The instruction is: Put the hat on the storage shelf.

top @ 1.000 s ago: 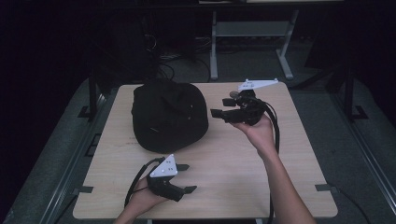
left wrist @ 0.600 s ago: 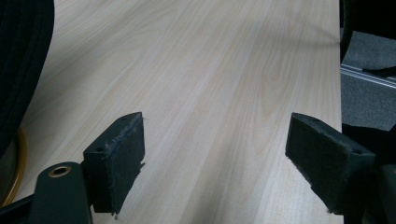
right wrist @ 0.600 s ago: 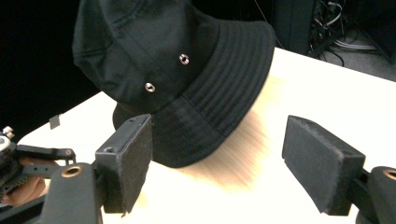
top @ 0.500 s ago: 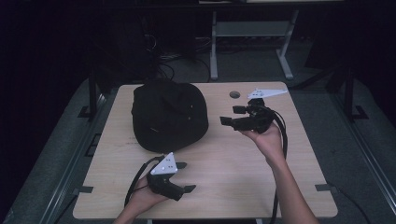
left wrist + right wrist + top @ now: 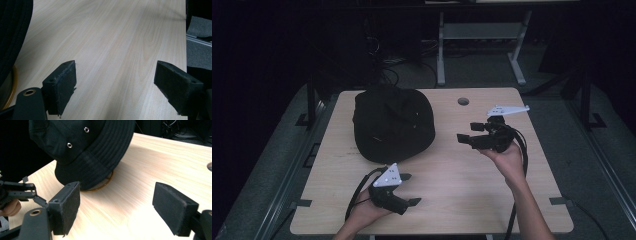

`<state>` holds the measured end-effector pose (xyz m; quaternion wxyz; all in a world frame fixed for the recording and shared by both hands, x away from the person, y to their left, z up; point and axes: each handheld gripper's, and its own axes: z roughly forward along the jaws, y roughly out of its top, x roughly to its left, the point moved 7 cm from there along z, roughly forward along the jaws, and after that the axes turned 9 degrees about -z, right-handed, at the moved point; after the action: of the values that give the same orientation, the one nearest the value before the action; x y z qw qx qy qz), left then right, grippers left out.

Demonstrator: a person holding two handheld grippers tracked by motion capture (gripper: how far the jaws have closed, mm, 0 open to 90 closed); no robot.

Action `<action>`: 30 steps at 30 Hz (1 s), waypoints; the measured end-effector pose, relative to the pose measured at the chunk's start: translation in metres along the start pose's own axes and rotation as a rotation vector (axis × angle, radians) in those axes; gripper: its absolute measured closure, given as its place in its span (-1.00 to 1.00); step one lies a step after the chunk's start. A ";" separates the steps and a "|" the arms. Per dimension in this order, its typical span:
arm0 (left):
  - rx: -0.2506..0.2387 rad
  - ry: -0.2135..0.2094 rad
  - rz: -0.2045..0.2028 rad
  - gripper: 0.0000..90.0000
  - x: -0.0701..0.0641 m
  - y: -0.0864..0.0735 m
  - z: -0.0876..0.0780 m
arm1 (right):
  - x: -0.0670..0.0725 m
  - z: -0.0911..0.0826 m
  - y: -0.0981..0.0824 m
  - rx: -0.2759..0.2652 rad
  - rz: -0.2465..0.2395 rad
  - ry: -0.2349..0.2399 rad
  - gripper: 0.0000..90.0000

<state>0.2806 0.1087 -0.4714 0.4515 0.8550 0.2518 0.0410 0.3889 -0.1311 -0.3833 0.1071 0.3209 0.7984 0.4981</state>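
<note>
A black bucket hat (image 5: 392,122) lies on the light wooden table (image 5: 462,190) at the back left, and a thin brown ring (image 5: 105,183) shows under its brim. My left gripper (image 5: 412,189) rests near the front edge, in front of the hat, jaws pointing right. Its jaws have just been opening and stand open over bare wood (image 5: 116,85). The hat's edge (image 5: 12,30) is off to its left. My right gripper (image 5: 467,132) is held above the table to the right of the hat and faces it (image 5: 82,147). Its jaws have just been opening too, with nothing between them (image 5: 116,207).
A round cable hole (image 5: 463,101) sits in the tabletop near the back edge. Behind the table stand a grey metal frame (image 5: 442,50) and floor cables in the dark. Dark grey floor surrounds the table. Black cables trail from both grippers.
My right gripper has drifted down and to the right, a little farther from the hat. The left gripper has stayed where it was, and the hat has not moved.
</note>
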 end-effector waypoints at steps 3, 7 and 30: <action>0.002 0.003 0.000 -0.61 0.001 -0.001 -0.001 | -0.001 -0.005 -0.007 0.001 0.008 -0.009 -0.54; 0.000 0.005 -0.002 -0.61 0.002 -0.001 -0.001 | -0.001 -0.011 -0.015 0.002 0.009 -0.016 -0.54; -0.012 0.009 -0.024 -0.61 0.005 -0.002 -0.006 | -0.002 -0.050 -0.076 0.009 0.043 -0.068 -0.57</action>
<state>0.2820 0.1161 -0.4704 0.4558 0.8490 0.2640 0.0411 0.3352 -0.1915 -0.4256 0.1223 0.3552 0.7894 0.4856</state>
